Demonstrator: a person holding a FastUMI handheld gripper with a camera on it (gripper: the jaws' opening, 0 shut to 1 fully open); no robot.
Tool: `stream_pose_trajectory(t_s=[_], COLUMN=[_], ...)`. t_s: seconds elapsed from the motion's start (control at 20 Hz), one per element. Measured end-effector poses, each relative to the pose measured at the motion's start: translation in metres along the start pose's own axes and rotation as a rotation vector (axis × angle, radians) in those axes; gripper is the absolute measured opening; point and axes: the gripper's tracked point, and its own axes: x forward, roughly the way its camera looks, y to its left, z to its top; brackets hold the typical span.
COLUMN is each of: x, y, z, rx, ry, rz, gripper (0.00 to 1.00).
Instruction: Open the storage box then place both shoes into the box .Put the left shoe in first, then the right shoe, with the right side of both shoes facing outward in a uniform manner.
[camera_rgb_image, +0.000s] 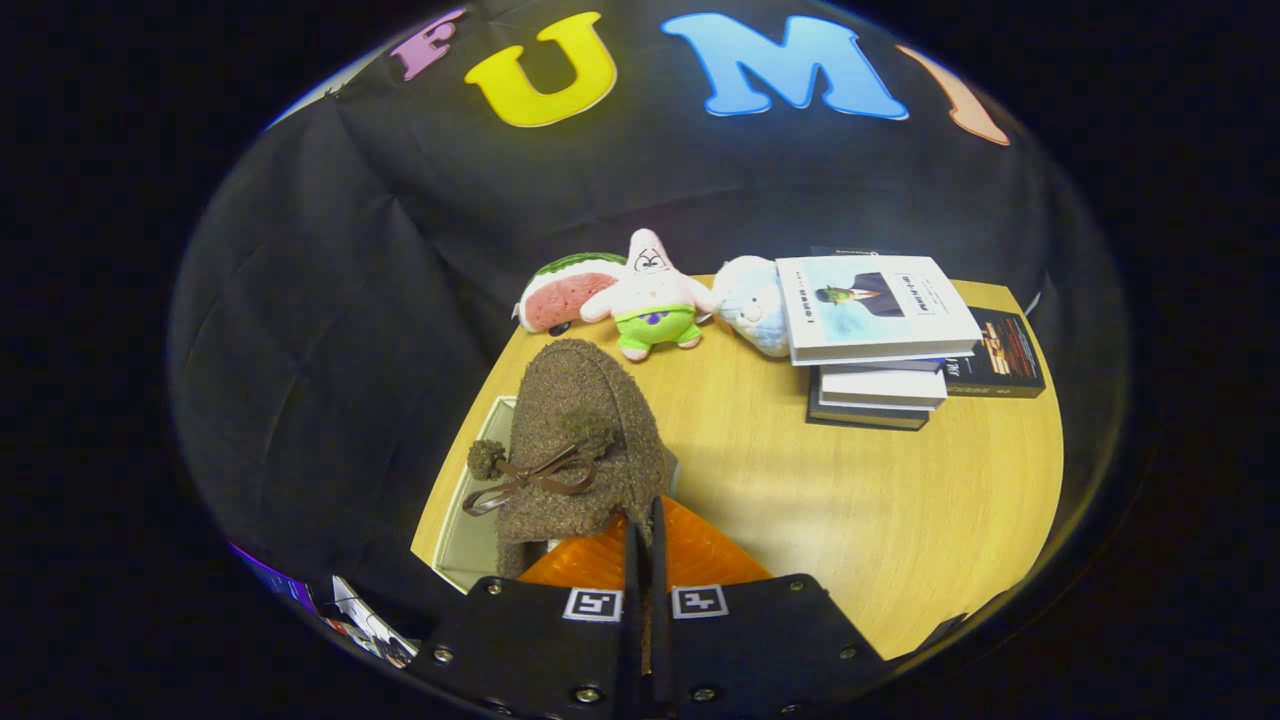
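At the lower left of the frame the storage box (470, 520) sits open at the table's (900, 520) near corner, its pale wall showing beside the brown fuzzy shoe (580, 440). The shoe hangs over it, toe pointing away, bow on its left side. The gripper (645, 540), low centre, has its fingers drawn narrow, pinching the shoe's heel rim. That thin hold looks risky: the shoe could swing or slip and land facing the wrong way. Further right, plush toys (650, 295) and stacked books (875, 340) stand well apart.
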Motion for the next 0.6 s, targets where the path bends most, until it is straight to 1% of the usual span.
stream_pose_trajectory(t_s=[0.2, 0.4, 0.6], x=[0.026, 0.056, 0.080], y=[0.035, 0.043, 0.044], z=[-0.010, -0.025, -0.036], rx=[0.042, 0.061, 0.034], ry=[0.047, 0.089, 0.114], rz=[0.003, -0.068, -0.136], gripper=[0.04, 0.04, 0.04])
